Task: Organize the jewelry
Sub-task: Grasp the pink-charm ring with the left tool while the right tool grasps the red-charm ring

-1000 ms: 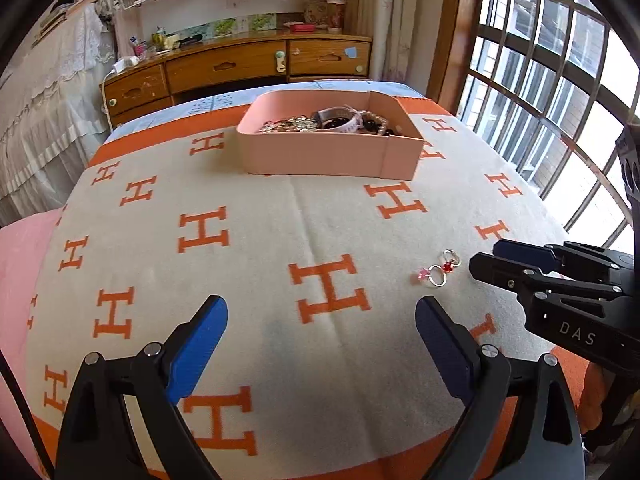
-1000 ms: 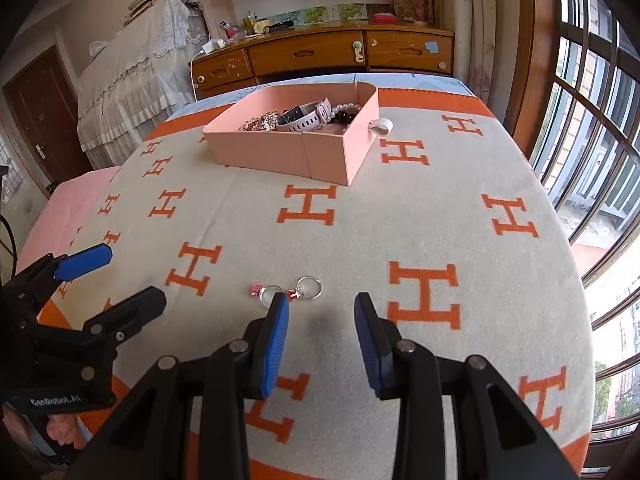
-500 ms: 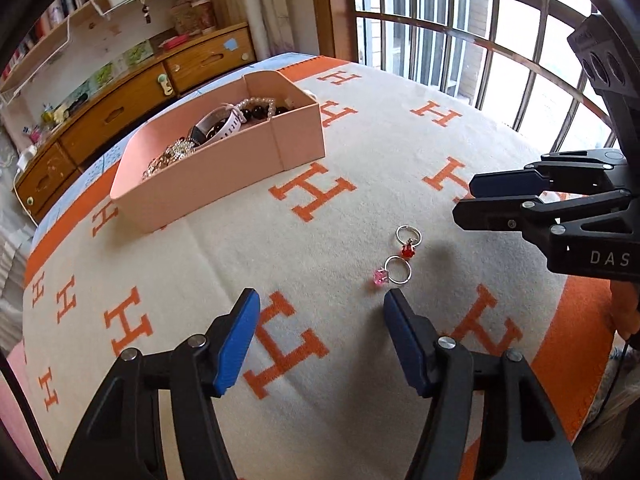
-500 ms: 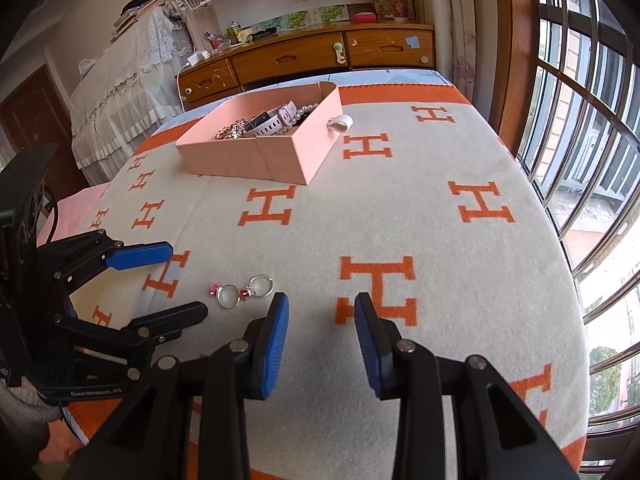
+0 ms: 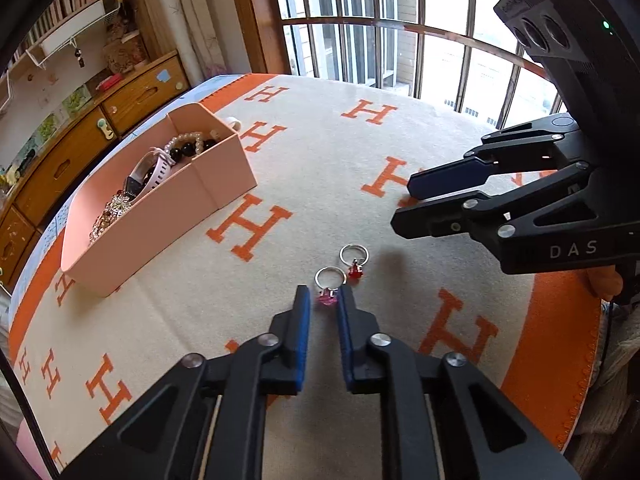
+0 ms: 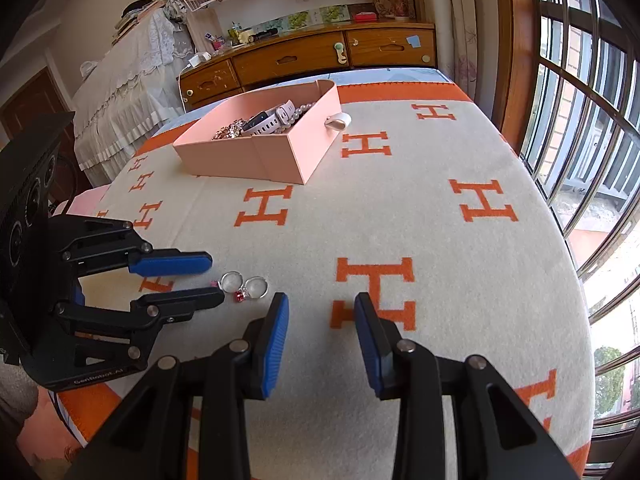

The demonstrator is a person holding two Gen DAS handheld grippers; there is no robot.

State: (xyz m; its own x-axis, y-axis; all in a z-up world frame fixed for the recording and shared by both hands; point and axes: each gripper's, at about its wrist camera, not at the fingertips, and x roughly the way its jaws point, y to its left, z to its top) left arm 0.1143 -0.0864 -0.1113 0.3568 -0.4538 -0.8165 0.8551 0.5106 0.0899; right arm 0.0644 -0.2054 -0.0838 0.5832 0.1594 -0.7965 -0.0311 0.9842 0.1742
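Note:
Two silver rings lie side by side on the H-patterned blanket (image 5: 360, 168): one with a pink stone (image 5: 329, 285) and one with a red stone (image 5: 353, 259). My left gripper (image 5: 323, 303) is narrowed to a small gap, its tips on either side of the pink stone, not closed on it. In the right wrist view the rings (image 6: 245, 285) lie just past the left gripper (image 6: 212, 280). My right gripper (image 6: 321, 311) is open and empty, to the right of the rings. A pink tray (image 5: 192, 204) holds a watch, beads and other jewelry.
A small white ring-shaped piece (image 6: 337, 121) lies by the tray's far corner. A wooden dresser (image 6: 312, 56) stands behind the bed. A barred window (image 6: 580, 80) runs along the right side. The blanket's orange border (image 5: 560, 344) marks the near edge.
My left gripper has swung right, moved up to the rings and narrowed its jaws around the pink-stone ring. My right gripper has shifted slightly right and stays open.

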